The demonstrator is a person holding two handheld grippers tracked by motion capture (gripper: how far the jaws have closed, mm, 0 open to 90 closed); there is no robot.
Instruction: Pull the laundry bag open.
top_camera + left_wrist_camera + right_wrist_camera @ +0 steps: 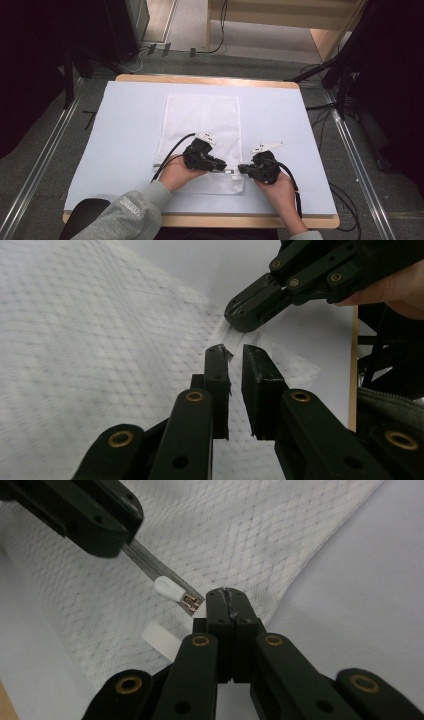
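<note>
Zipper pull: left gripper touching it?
Apart. Right gripper view shows bare zipper track between the left gripper and the white zipper pull.

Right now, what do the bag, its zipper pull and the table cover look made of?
Mesh bag: white woven mesh fabric, probably synthetic; the diamond weave shows. Zipper pull: glossy white tab, likely plastic or rubber, on a small metallic slider. Table cover: smooth matte pale sheet, paper or foam board, hard to tell. Table edge: light wood look.

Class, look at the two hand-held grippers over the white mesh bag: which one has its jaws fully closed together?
The right hand-held gripper: its jaws meet with no gap, at the mesh bag edge beside the zipper pull. The left hand-held gripper shows a narrow gap.
</note>
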